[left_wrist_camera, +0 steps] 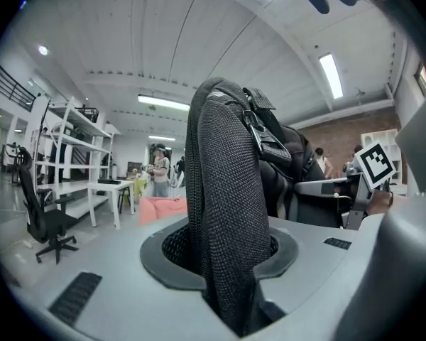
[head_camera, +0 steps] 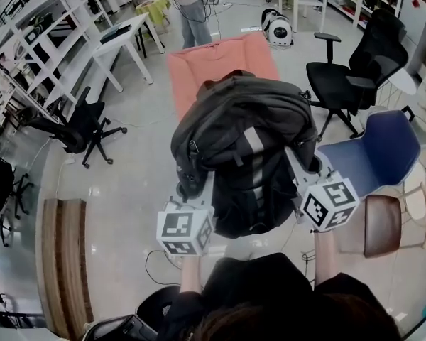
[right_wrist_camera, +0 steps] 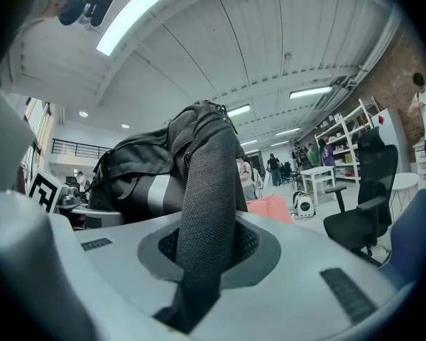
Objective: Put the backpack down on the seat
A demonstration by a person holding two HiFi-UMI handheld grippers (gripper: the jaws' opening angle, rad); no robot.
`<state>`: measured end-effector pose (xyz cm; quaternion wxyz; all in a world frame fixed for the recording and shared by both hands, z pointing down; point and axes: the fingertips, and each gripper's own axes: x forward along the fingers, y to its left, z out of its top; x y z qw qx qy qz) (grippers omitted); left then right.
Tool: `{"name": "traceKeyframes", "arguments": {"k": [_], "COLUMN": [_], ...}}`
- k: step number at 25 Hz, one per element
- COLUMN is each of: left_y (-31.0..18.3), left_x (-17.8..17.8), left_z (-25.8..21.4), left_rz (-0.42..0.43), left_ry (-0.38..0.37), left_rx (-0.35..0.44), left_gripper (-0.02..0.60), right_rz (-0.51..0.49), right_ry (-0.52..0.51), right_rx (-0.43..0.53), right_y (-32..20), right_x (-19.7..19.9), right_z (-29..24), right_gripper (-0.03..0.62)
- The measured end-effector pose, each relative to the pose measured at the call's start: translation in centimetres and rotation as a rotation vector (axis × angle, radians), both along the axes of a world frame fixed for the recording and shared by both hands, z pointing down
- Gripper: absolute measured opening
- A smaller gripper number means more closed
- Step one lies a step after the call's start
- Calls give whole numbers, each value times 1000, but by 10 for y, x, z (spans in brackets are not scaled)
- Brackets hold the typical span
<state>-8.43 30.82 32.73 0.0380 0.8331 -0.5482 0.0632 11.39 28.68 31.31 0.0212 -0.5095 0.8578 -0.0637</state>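
Note:
A dark grey backpack [head_camera: 245,148] with a pale stripe hangs in the air in front of me, over the near end of a salmon-pink cushioned seat [head_camera: 199,66]. My left gripper [head_camera: 193,189] is shut on the backpack's left shoulder strap [left_wrist_camera: 224,212], which rises as black mesh from between the jaws of the left gripper [left_wrist_camera: 231,293]. The right gripper [head_camera: 298,170] is shut on the other strap [right_wrist_camera: 209,204]; in its own view the right gripper [right_wrist_camera: 195,290] pinches that strap, and the backpack [right_wrist_camera: 138,169] hangs to the left.
A blue chair [head_camera: 373,151] and a brown stool [head_camera: 383,226] stand close on the right. Black office chairs stand at the back right [head_camera: 355,69] and at the left [head_camera: 74,126]. A white table [head_camera: 121,41], shelving and a standing person [head_camera: 192,9] are farther back.

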Motion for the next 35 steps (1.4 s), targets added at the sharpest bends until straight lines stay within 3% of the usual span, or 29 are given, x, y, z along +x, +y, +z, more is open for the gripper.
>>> {"name": "traceKeyframes", "arguments": {"k": [10, 21, 35], "left_y": [-59, -163, -270], "left_x": [-16, -42, -48], "left_z": [21, 25, 39], "left_rz": [-24, -32, 47], "left_ry": [6, 17, 18], "left_rx": [-50, -71, -101], "left_gripper": [141, 139, 138], "right_rz": [-20, -16, 59], "right_ry": [-5, -14, -28], "right_rx": [-55, -62, -87], "right_y": [-62, -170, -265], "right_x": [-16, -43, -49], "right_z": [22, 23, 38], "right_gripper": [66, 66, 66]}}
